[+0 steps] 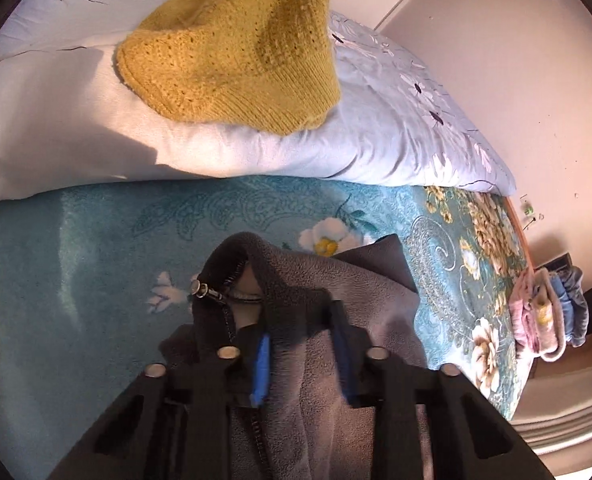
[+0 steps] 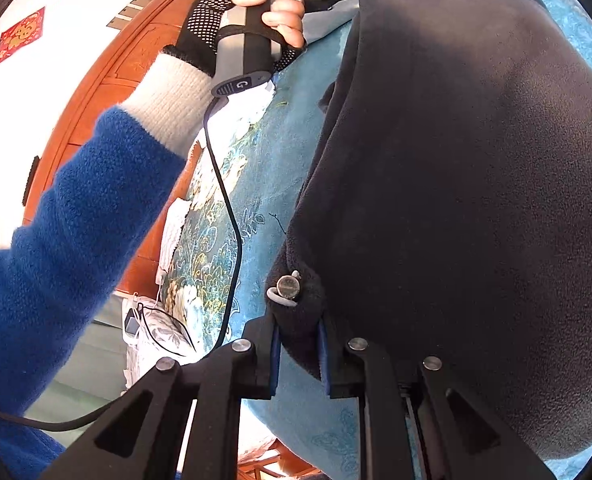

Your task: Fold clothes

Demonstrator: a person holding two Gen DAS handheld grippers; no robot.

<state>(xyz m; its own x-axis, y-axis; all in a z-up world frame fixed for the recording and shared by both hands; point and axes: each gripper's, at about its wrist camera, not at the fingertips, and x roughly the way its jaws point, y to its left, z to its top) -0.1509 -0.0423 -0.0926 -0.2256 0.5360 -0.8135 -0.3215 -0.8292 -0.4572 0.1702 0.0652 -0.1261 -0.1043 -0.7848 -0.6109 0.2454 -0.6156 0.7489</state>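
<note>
I am pinching the grey fleece jacket [image 1: 328, 296], lying on the teal floral blanket [image 1: 75, 264], in both grippers: left gripper [image 1: 302, 356] near the collar zipper, right gripper [image 2: 300, 356] on a snap-button corner. I judge a fold is starting; next, both corners should travel across together, evenly.

left wrist: steeply down, close over grey fleece garment [image 1: 336, 280] | right wrist: same garment, close | shared: teal blanket [image 1: 95, 260]
</note>
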